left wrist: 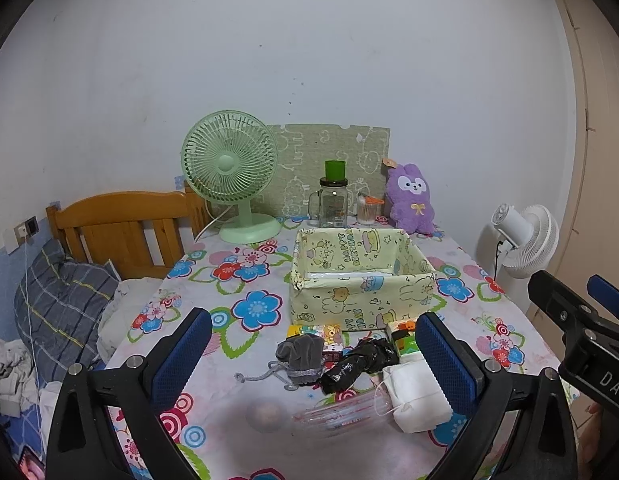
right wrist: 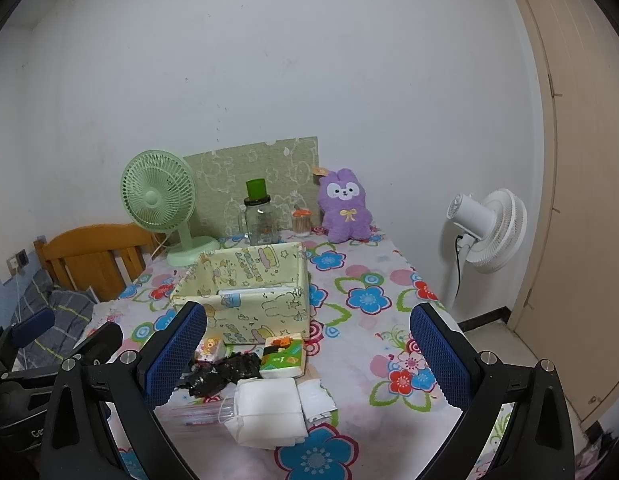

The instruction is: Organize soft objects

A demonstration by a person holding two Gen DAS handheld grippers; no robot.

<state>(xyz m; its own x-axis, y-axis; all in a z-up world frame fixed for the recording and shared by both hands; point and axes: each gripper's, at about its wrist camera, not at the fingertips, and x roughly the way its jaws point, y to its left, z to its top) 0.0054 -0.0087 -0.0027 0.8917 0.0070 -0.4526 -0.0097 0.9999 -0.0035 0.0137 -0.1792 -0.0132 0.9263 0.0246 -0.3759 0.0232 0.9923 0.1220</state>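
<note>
A yellow cartoon-print box (left wrist: 361,276) (right wrist: 245,292) stands open on the floral table. In front of it lies a pile: a grey drawstring pouch (left wrist: 301,356), a crumpled black bag (left wrist: 357,364) (right wrist: 221,372), colourful tissue packs (left wrist: 403,338) (right wrist: 283,354), white face masks (left wrist: 417,392) (right wrist: 269,408) and a clear plastic sleeve (left wrist: 341,416). My left gripper (left wrist: 313,364) is open and empty, its fingers either side of the pile. My right gripper (right wrist: 307,356) is open and empty above the pile's right part. A purple plush bunny (left wrist: 411,198) (right wrist: 345,204) sits at the back.
A green desk fan (left wrist: 229,172) (right wrist: 159,196), a glass jar with green lid (left wrist: 333,196) (right wrist: 261,212) and a toothpick jar (left wrist: 367,210) stand along the back wall. A white floor fan (right wrist: 489,232) stands right of the table. A bed with wooden headboard (left wrist: 121,224) lies to the left.
</note>
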